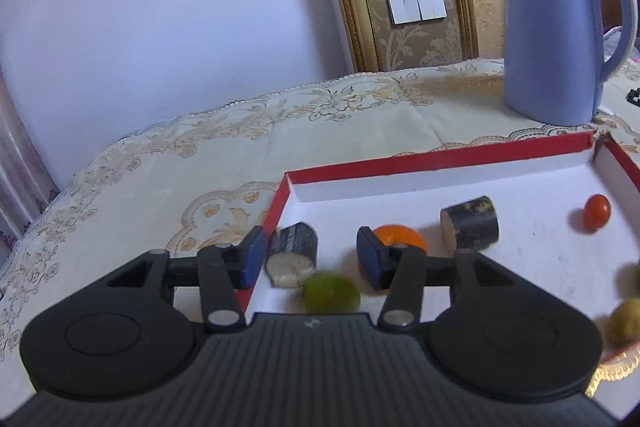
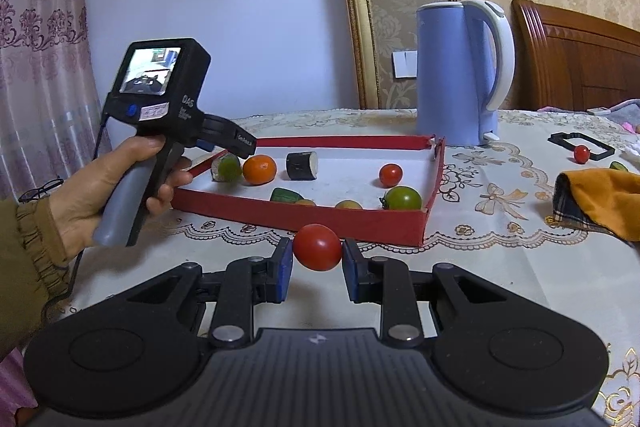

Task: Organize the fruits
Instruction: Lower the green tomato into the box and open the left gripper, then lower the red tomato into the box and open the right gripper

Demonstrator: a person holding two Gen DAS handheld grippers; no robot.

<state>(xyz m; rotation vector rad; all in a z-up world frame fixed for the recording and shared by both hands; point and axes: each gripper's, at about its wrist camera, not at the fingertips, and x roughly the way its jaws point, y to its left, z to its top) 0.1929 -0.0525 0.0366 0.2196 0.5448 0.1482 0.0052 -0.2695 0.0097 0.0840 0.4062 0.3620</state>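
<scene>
A red-walled white tray (image 2: 360, 223) holds an orange (image 2: 259, 169), two dark cut pieces (image 2: 302, 165), a small red tomato (image 2: 390, 175), a green tomato (image 2: 403, 198) and other small fruits. My left gripper (image 1: 312, 259) is open over the tray's left end (image 1: 280, 203); a blurred green fruit (image 1: 331, 293) lies just below its jaws, beside a cut piece (image 1: 292, 259). My right gripper (image 2: 317, 267) is shut on a red tomato (image 2: 317, 247), held in front of the tray's near wall.
A blue kettle (image 2: 456, 75) stands behind the tray. To the right lie an orange cloth (image 2: 600, 199), a black frame with a small red tomato (image 2: 581, 153) in it, and a wooden headboard (image 2: 580, 59) beyond. The table edge curves at left.
</scene>
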